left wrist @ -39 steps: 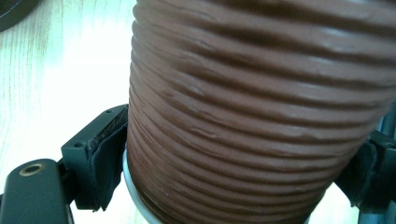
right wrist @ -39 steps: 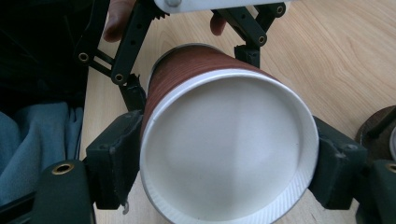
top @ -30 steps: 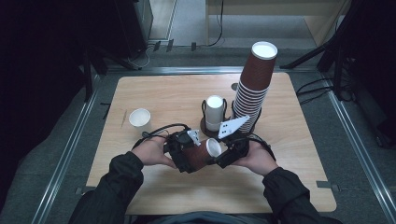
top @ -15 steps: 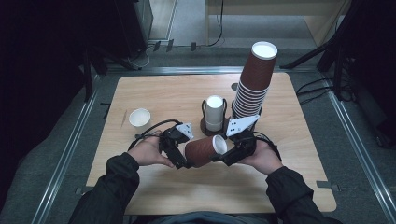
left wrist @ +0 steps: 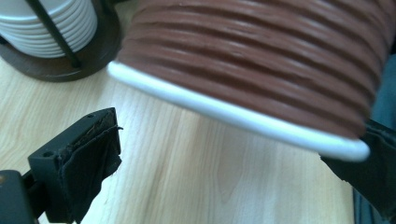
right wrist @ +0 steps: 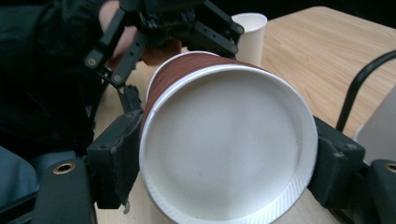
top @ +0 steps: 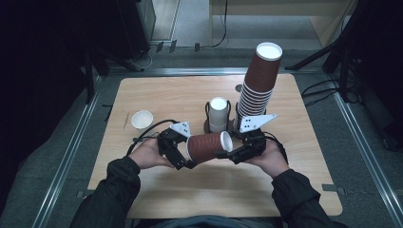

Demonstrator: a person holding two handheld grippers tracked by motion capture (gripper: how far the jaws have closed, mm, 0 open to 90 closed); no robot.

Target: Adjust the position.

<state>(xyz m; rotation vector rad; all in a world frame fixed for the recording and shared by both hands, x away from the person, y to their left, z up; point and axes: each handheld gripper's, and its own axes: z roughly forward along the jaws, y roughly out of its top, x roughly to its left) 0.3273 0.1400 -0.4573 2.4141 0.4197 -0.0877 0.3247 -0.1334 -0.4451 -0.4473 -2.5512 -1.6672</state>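
While my right gripper [top: 227,153] clamps the rim of the brown ribbed paper cup [top: 207,146] lying sideways just in front of the lid holder [top: 207,124], I back my wide-open left gripper [top: 183,160] straight off its base.

Light wood counter [top: 157,95], rectangular, set in a metal-edged floor frame. Standing on it: a small white cup [top: 142,119] near the left edge, a dark round holder [top: 209,124] with white cups at centre, and a tall leaning stack of brown cups [top: 259,83] just right of it.
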